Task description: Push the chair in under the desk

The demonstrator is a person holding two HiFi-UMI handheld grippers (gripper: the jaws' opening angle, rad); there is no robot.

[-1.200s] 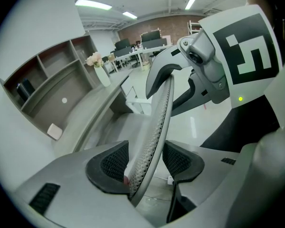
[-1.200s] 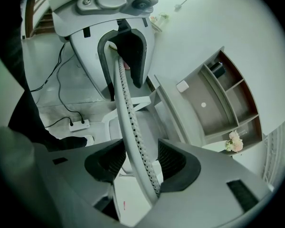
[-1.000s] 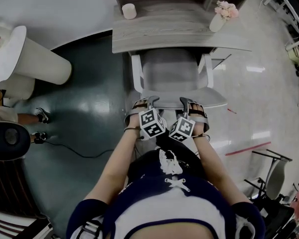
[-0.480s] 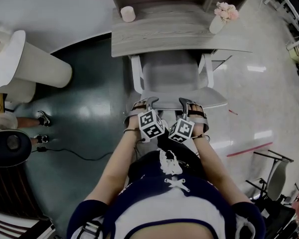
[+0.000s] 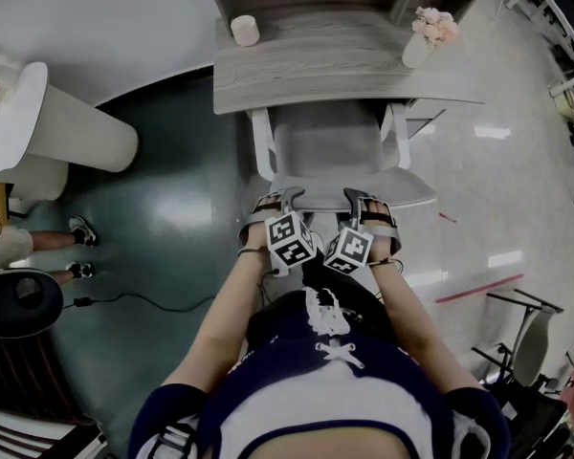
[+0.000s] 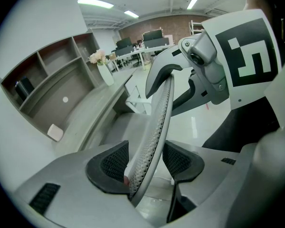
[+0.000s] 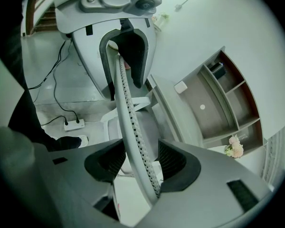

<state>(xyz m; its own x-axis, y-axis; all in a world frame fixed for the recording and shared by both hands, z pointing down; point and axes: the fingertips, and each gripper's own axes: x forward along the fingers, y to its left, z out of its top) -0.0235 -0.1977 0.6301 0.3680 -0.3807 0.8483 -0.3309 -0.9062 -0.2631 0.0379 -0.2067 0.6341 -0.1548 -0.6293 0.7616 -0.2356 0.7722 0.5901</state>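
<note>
The grey wood desk (image 5: 325,70) stands at the far side, a shelf unit rising along its back edge. A small white cup (image 5: 245,30) sits near its back left corner and a vase (image 5: 419,44) of pink flowers near its right edge. The floor (image 5: 172,208) is dark green on the left and pale and glossy on the right. On it stand a chair (image 5: 340,146), seat partly under the desk's front edge, and a white round table (image 5: 77,122) to the left. A black cable (image 5: 143,299) and a red strip (image 5: 478,285) lie on it.
</note>
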